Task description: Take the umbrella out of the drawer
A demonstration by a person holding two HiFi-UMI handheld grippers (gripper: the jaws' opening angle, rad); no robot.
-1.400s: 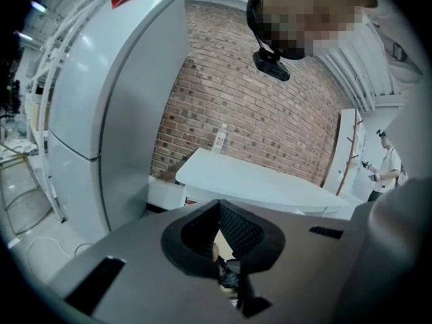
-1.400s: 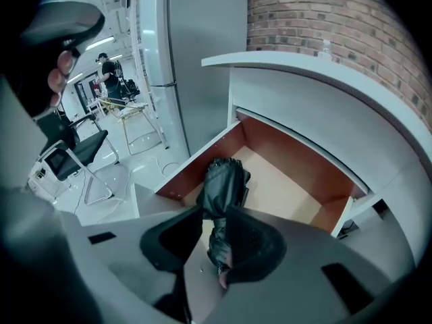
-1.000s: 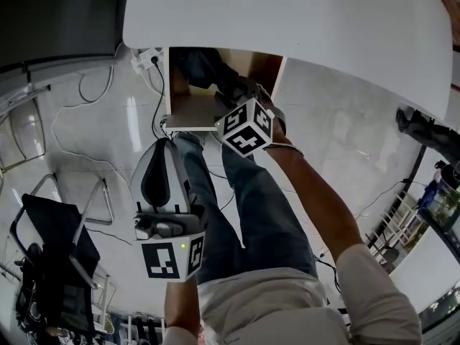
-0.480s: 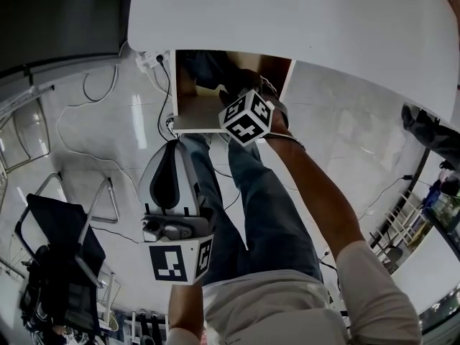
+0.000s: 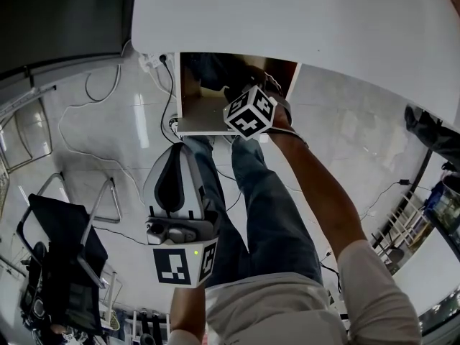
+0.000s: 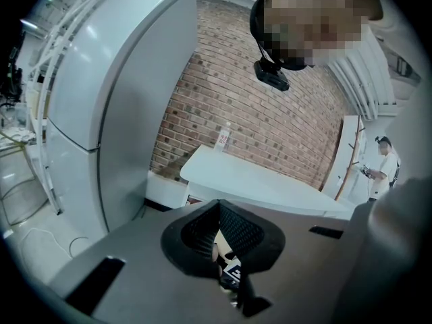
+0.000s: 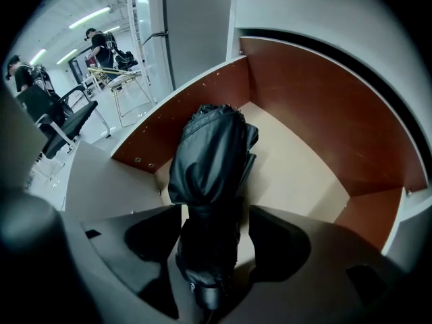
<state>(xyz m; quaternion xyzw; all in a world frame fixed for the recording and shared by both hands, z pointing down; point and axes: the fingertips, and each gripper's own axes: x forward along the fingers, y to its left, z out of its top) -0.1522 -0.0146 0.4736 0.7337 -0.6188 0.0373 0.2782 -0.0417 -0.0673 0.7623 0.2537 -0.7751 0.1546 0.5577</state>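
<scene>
A folded black umbrella (image 7: 212, 154) lies in the open drawer (image 7: 304, 113), with its strapped end toward the camera. My right gripper (image 7: 216, 211) points steeply down over it. Its jaws have just been opening and stand open on either side of the umbrella, not pressing it. In the head view the drawer (image 5: 205, 124) hangs under the white table top (image 5: 287, 20). The right gripper's marker cube (image 5: 249, 112) sits over the drawer and hides its jaws. My left gripper (image 5: 176, 148) hangs lower, outside the drawer, its tips meeting with nothing between them, as in its own view (image 6: 219, 204).
The person's legs in jeans (image 5: 259, 207) stand below the drawer. A black office chair (image 5: 61, 257) is at lower left, with cables (image 5: 93, 92) and a power strip (image 5: 151, 60) on the floor. A tall white cabinet (image 6: 101, 100) and brick wall (image 6: 270, 120) lie ahead of the left gripper.
The right gripper's marker cube has moved from the drawer's front edge further in over the drawer. The left gripper has stayed in about the same place.
</scene>
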